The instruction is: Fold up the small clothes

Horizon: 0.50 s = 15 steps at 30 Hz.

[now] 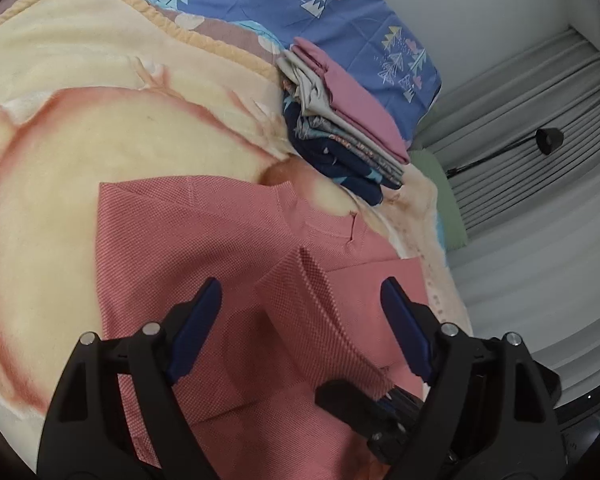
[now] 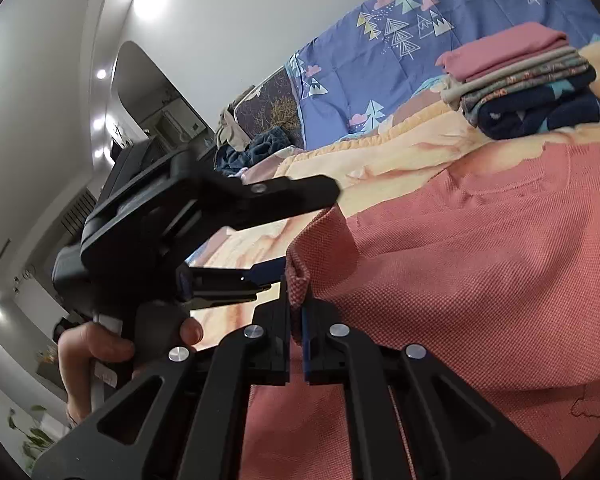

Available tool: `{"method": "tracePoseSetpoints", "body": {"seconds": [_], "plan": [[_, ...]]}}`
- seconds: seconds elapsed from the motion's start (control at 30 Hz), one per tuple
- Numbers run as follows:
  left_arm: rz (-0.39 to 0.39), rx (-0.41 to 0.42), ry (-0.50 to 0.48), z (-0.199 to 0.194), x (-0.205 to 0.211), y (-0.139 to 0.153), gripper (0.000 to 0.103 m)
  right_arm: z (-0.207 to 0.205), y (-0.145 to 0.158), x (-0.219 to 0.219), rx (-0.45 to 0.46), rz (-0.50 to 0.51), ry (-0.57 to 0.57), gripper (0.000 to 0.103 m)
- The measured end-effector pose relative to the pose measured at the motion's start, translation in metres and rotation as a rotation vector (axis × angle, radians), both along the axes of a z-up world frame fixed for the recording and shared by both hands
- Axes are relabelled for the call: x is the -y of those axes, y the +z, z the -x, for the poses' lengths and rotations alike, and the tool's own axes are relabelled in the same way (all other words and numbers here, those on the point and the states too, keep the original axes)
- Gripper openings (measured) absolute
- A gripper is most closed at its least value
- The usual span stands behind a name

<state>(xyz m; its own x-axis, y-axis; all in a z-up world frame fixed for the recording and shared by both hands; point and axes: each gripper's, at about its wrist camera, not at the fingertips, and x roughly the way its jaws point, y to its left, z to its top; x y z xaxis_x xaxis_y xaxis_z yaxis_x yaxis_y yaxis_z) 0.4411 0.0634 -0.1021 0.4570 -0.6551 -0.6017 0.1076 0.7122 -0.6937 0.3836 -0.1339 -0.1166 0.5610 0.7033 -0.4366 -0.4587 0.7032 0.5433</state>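
A pink knit shirt lies on a cream and peach blanket. My left gripper is open above the shirt, with a raised fold of the fabric between its blue fingers. My right gripper is shut on a bunched edge of the pink shirt and lifts it off the blanket. The left gripper's black body shows to the left in the right wrist view, held by a hand.
A stack of folded clothes sits at the far side of the blanket, also in the right wrist view. A blue tree-print pillow lies behind it. Grey curtains and a black lamp stand at the right.
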Motion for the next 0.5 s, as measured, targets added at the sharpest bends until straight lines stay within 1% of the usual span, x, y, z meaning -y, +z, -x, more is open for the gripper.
{"method": "tracePoseSetpoints", "body": {"seconds": [0.03, 0.07, 0.1, 0.13, 0.17, 0.2, 0.23, 0.27, 0.3, 0.37, 0.4, 0.43, 0.47, 0.5], "plan": [[-0.003, -0.011, -0.001, -0.001, 0.001, -0.004, 0.067, 0.000, 0.000, -0.003, 0.013, 0.028, 0.000, 0.004], [-0.006, -0.021, -0.002, -0.001, 0.002, -0.008, 0.060, 0.002, 0.001, -0.005, 0.024, 0.051, 0.001, 0.004], [-0.004, -0.035, -0.004, -0.002, 0.002, -0.014, 0.046, 0.004, -0.001, -0.006, 0.030, 0.069, 0.002, 0.004], [0.005, -0.044, -0.011, -0.002, 0.002, -0.019, 0.036, 0.004, -0.002, -0.008, 0.033, 0.087, 0.004, 0.004], [0.019, -0.051, -0.019, -0.002, 0.001, -0.024, 0.033, 0.004, -0.004, -0.014, 0.042, 0.127, 0.007, 0.004], [0.035, -0.054, -0.027, -0.002, 0.001, -0.029, 0.025, 0.004, -0.005, -0.019, 0.047, 0.160, 0.011, 0.004], [0.039, -0.058, -0.029, -0.004, -0.001, -0.033, 0.014, 0.003, -0.007, -0.023, 0.051, 0.177, 0.014, 0.004], [0.039, -0.061, -0.028, -0.004, -0.002, -0.036, 0.007, 0.003, -0.009, -0.029, 0.050, 0.199, 0.026, 0.005], [0.048, -0.056, -0.019, -0.005, -0.006, -0.038, 0.004, 0.003, -0.010, -0.031, 0.047, 0.204, 0.037, 0.007], [0.054, -0.042, -0.006, -0.004, -0.010, -0.038, 0.004, 0.005, -0.012, -0.033, 0.038, 0.213, 0.043, 0.013], [0.060, -0.034, 0.004, -0.003, -0.014, -0.037, 0.004, 0.004, -0.012, -0.033, 0.033, 0.207, 0.046, 0.017], [0.069, -0.029, 0.011, -0.002, -0.017, -0.036, 0.004, 0.005, -0.013, -0.032, 0.031, 0.200, 0.047, 0.026], [0.077, -0.025, 0.013, -0.002, -0.020, -0.036, 0.004, 0.006, -0.013, -0.030, 0.029, 0.191, 0.042, 0.031], [0.088, -0.022, 0.015, -0.002, -0.022, -0.035, 0.004, 0.005, -0.012, -0.029, 0.028, 0.187, 0.036, 0.031]]}}
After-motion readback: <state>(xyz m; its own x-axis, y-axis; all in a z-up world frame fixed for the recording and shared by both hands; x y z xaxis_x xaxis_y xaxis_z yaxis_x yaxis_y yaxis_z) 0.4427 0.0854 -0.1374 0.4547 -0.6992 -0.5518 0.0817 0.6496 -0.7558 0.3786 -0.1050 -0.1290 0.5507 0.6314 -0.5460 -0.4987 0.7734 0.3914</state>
